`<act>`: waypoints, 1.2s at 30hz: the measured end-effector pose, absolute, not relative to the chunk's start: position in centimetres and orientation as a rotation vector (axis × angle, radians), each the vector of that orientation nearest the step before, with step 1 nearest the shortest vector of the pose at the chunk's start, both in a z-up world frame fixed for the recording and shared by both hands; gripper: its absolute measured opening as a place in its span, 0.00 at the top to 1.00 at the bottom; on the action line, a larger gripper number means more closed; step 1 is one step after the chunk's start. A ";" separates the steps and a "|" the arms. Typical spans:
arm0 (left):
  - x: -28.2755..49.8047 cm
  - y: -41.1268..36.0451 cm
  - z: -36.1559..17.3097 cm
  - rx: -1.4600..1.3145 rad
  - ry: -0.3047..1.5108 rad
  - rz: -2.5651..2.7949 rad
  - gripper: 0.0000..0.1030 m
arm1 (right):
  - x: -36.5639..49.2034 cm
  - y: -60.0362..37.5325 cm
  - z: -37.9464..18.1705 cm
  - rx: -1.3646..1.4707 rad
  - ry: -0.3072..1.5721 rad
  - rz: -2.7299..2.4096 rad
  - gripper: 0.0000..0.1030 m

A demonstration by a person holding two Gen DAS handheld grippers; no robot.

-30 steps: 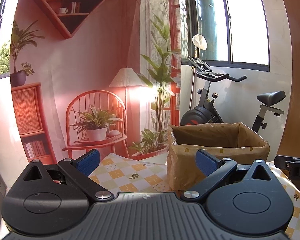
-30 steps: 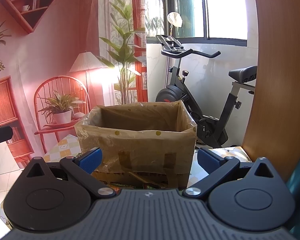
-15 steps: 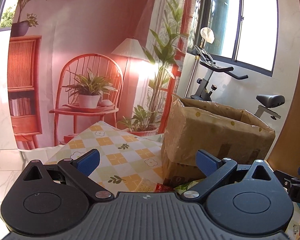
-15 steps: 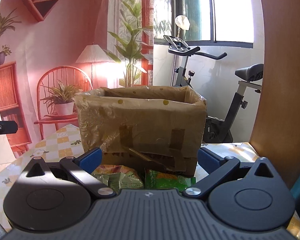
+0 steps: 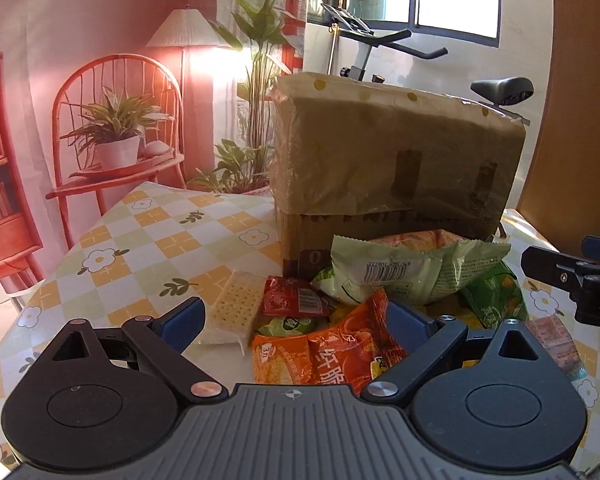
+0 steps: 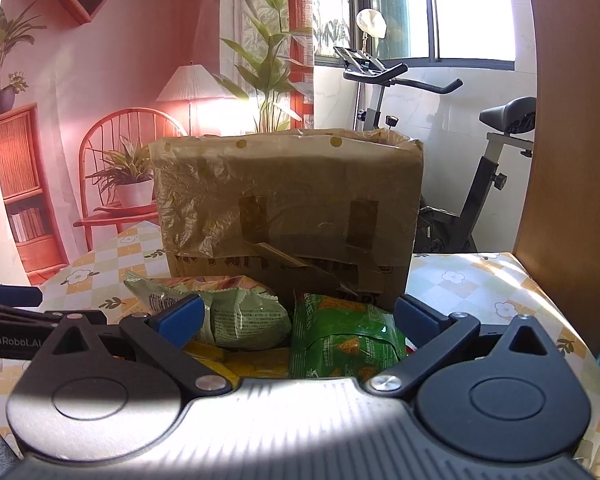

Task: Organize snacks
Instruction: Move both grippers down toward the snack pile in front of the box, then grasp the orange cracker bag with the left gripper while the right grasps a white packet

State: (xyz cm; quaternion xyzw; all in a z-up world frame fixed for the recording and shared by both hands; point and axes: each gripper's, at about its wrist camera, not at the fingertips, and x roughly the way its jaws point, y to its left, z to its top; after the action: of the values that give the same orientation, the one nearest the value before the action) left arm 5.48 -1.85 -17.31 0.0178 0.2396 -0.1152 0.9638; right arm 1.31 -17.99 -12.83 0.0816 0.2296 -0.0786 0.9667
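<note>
Looking along the left hand-held gripper [image 5: 292, 320], its blue-tipped jaws stand wide apart and empty above a heap of snack packets on the checked, flower-print counter [image 5: 148, 232]. An orange crinkly foil snack bag [image 5: 340, 352] lies between the jaws, a clear-wrapped pale cracker sleeve [image 5: 236, 308] just left of it, a small red sachet [image 5: 296, 300] behind. The brown cardboard box lined with plastic film [image 5: 392, 160] stands just behind the heap. To do the pick well, I judge the gripper should settle on one packet and pinch its middle, not a sealed edge.

From the right hand-held gripper [image 6: 298, 318], likewise spread and empty, a bright green foil chip bag [image 6: 344, 340] and a pale green crumpled packet [image 6: 244, 316] sit nearest. Only the left view shows the crackers, sachet and orange bag; the right shows the box's taped front squarely.
</note>
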 end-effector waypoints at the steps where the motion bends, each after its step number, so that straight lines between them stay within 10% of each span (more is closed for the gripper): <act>1: 5.5 -2.1 -17.9 0.034 0.517 -0.235 0.05 | 1.2 -18.1 -12.9 0.170 0.466 -0.159 0.00; 20: 7.2 0.7 -25.6 -0.016 0.863 -0.214 0.05 | 1.2 -19.5 -15.6 0.269 0.538 -0.118 0.00; 27: 6.8 1.7 -24.1 -0.041 0.805 -0.236 0.30 | 1.2 -20.1 -16.2 0.263 0.570 -0.133 0.04; 36: 5.7 -0.2 -22.3 0.016 0.716 -0.256 0.30 | 0.1 -17.8 -18.2 0.187 0.721 0.027 0.29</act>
State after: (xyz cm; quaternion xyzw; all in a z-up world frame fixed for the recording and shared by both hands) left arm 5.70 -0.19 -22.32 0.0079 0.3492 -0.1249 0.9286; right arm 0.12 -17.76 -18.17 0.0916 0.3523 0.0133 0.9313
